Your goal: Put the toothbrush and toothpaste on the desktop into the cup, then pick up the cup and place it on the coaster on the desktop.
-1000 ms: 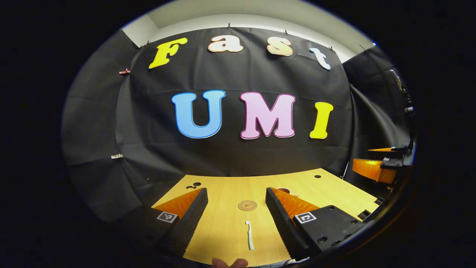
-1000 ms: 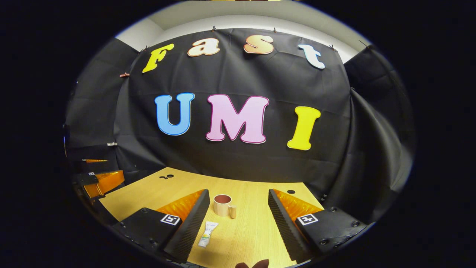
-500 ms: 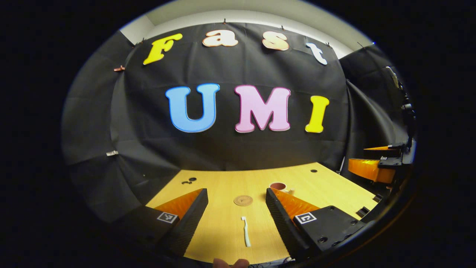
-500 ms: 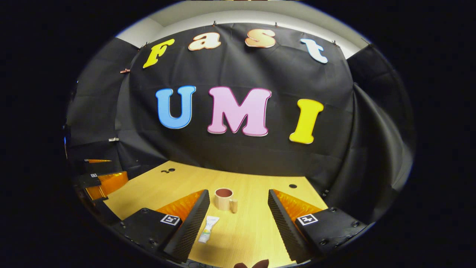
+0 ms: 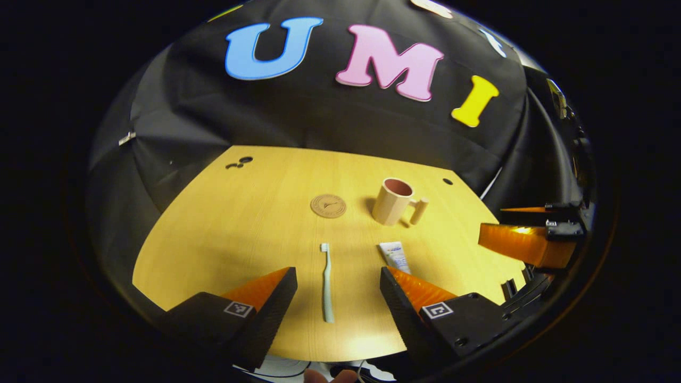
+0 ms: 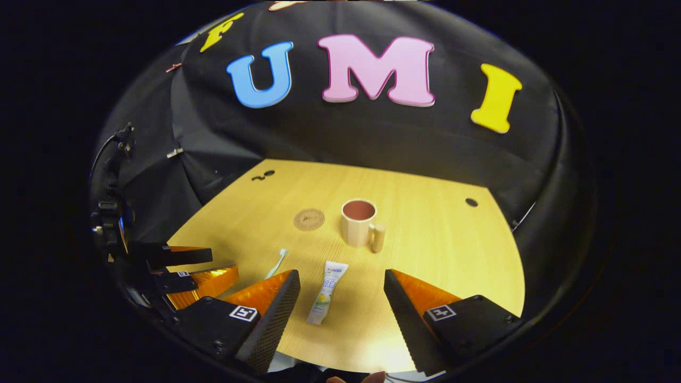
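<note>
The left tool (image 5: 336,277) is spread wide and holds nothing. The toothbrush (image 5: 326,282) lies flat on the tabletop (image 5: 223,229) at the lower middle of the frame, between its fingers. Go straight down and pinch the thin handle gently.

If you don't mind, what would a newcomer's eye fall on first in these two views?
Probably the beige cup standing upright mid-desk, with the round coaster just beside it. Nearer, the toothpaste lies flat between the open right gripper's fingers, and the toothbrush lies flat between those of the open left gripper. All rest on the bare wooden desktop.
</note>
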A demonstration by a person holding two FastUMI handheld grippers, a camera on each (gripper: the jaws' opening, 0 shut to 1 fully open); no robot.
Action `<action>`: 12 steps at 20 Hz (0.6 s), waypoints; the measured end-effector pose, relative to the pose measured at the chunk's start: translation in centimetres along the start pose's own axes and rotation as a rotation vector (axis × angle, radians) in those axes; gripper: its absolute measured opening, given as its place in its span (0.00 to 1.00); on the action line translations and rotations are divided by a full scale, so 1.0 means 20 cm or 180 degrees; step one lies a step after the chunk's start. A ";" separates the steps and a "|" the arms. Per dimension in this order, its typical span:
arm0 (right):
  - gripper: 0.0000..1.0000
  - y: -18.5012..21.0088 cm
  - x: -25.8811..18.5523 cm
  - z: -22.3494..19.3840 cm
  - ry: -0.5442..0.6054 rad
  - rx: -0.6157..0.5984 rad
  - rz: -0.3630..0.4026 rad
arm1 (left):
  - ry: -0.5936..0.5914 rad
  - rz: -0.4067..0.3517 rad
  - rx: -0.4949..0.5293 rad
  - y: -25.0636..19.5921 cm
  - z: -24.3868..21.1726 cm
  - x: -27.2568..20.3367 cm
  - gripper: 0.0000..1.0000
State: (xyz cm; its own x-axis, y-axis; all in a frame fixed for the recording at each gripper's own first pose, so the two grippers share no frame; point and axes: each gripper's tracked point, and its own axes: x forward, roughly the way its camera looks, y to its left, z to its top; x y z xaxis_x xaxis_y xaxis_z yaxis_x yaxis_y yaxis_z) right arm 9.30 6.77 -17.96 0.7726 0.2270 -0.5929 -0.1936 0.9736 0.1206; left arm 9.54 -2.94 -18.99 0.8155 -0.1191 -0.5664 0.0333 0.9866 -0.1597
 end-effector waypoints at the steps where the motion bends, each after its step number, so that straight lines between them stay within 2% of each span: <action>1: 0.98 0.02 0.08 -0.05 0.0136 0.0061 0.0036 | 0.0021 0.0052 -0.0021 0.03 0.00 0.05 0.99; 5: 0.98 0.05 0.32 -0.22 0.0545 0.0188 0.0063 | -0.0089 0.0194 0.0000 0.12 0.01 0.16 0.99; 8: 0.99 0.04 0.44 -0.28 0.0744 0.0238 0.0020 | -0.0242 0.0149 0.0074 0.11 0.04 0.17 0.99; 12: 0.95 0.03 0.57 -0.37 0.1002 0.0242 -0.0044 | -0.0176 0.0118 0.0153 0.11 0.00 0.21 0.99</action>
State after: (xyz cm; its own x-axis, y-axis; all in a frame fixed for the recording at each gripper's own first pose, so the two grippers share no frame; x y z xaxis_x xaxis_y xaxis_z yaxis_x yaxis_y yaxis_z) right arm 13.49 9.84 -30.44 0.5475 0.2075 -0.8107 -0.1296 0.9781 0.1629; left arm 12.99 -1.32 -21.75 0.8473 -0.0773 -0.5254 0.0290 0.9946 -0.0996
